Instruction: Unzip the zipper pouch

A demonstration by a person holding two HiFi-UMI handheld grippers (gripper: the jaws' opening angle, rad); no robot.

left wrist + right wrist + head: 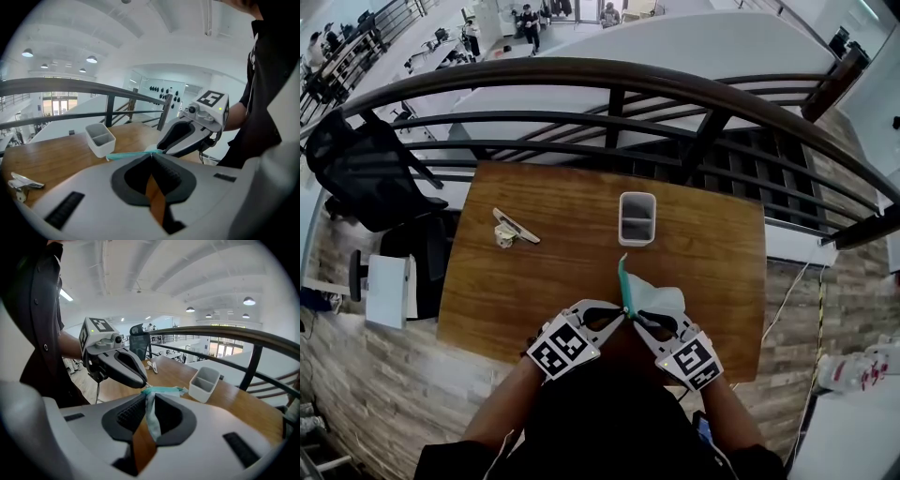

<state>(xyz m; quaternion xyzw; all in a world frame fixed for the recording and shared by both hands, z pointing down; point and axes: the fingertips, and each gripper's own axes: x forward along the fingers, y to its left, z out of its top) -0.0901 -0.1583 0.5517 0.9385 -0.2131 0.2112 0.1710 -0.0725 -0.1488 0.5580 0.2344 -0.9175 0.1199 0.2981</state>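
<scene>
A pale zipper pouch (pixel 664 302) with a teal zipper edge (pixel 624 281) is held up just above the near part of the wooden table (pixel 553 281). My left gripper (pixel 622 316) has its jaws fully together at the near end of the teal zipper (pixel 131 154), pinching a small pale piece there that looks like the pull. My right gripper (pixel 638 318) meets it tip to tip, shut on the pouch's fabric (pixel 151 416), which runs down between its pads. In the left gripper view the right gripper (pixel 161 149) sits directly ahead of the left gripper (pixel 151 154).
A white two-compartment holder (pixel 637 217) stands at mid-table beyond the pouch. A small metal clip object (pixel 512 228) lies to the far left. A dark curved railing (pixel 609 75) runs behind the table, and a black office chair (pixel 370 173) stands to its left.
</scene>
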